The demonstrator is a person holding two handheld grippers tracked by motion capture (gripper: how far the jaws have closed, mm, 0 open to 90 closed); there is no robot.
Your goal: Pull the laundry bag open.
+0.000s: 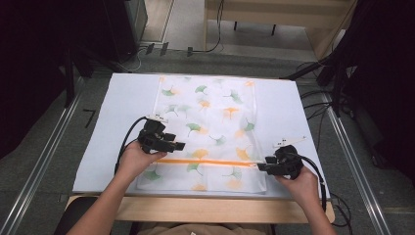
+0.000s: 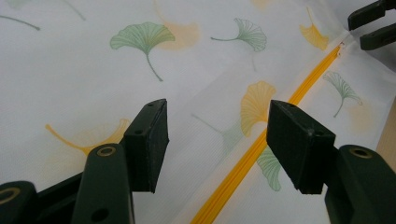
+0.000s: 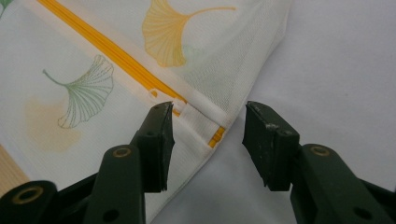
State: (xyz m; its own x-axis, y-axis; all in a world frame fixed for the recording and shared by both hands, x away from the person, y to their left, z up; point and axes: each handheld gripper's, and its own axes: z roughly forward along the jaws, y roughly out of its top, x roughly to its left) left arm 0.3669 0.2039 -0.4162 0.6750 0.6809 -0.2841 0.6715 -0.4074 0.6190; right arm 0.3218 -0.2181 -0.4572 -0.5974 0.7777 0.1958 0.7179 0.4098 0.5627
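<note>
A white mesh bag (image 1: 210, 122) printed with green and orange ginkgo leaves lies flat on the table. An orange zipper (image 1: 205, 161) runs across it near the front. My left gripper (image 1: 178, 145) hovers over the zipper's left part, jaws open with nothing between them (image 2: 219, 144); the zipper (image 2: 243, 163) passes below the gap. My right gripper (image 1: 262, 166) is at the zipper's right end, open (image 3: 210, 135). The zipper end (image 3: 215, 136) and the bag's corner lie between its jaws, which stand apart from it. In the left gripper view the right gripper (image 2: 373, 25) is at the top right.
The bag rests on a white mat (image 1: 122, 107) over a wooden table, whose front edge (image 1: 195, 208) shows below. Bare mat lies to the left and right of the bag. Cables (image 1: 318, 105) and dark equipment stand on the floor around the table.
</note>
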